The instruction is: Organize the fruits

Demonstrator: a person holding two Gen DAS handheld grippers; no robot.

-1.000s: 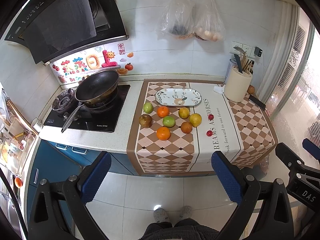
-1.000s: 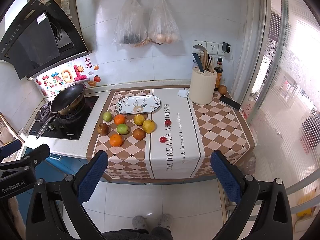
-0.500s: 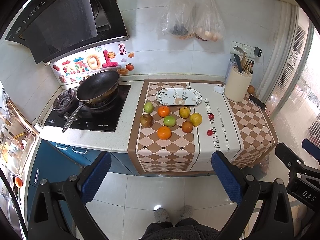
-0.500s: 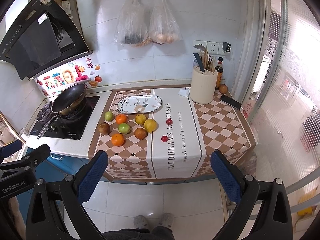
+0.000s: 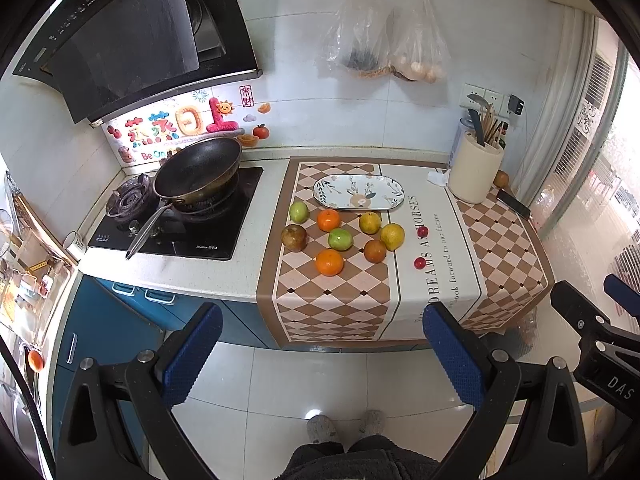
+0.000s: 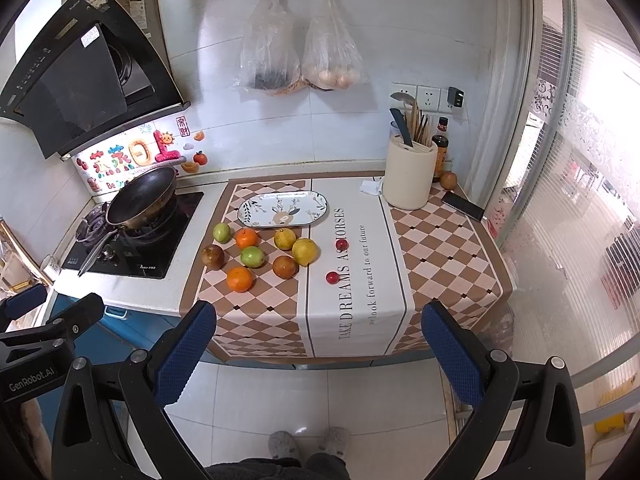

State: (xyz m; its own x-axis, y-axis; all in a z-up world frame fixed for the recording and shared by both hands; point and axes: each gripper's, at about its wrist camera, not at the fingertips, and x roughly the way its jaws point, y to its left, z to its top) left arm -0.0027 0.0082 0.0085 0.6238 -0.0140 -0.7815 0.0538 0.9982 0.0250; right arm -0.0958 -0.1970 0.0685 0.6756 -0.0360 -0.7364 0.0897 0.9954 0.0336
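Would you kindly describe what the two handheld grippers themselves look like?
Both are alike: the left gripper and right gripper have black, angular plastic bodies with silver screw heads, and each finger ends in a blue pad with a fine dotted texture. White lettering shows on the bodies: "GenRobot.AI" on the left gripper, seen from the right wrist view, and "DAS" on the right one. No cables or sleeves are visible.

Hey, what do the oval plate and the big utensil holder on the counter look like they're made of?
The oval plate looks like glazed ceramic: glossy white with a printed deer and leaf pattern. The utensil holder is matte cream and smooth-walled, likely plastic or unglazed ceramic; the views cannot settle which.
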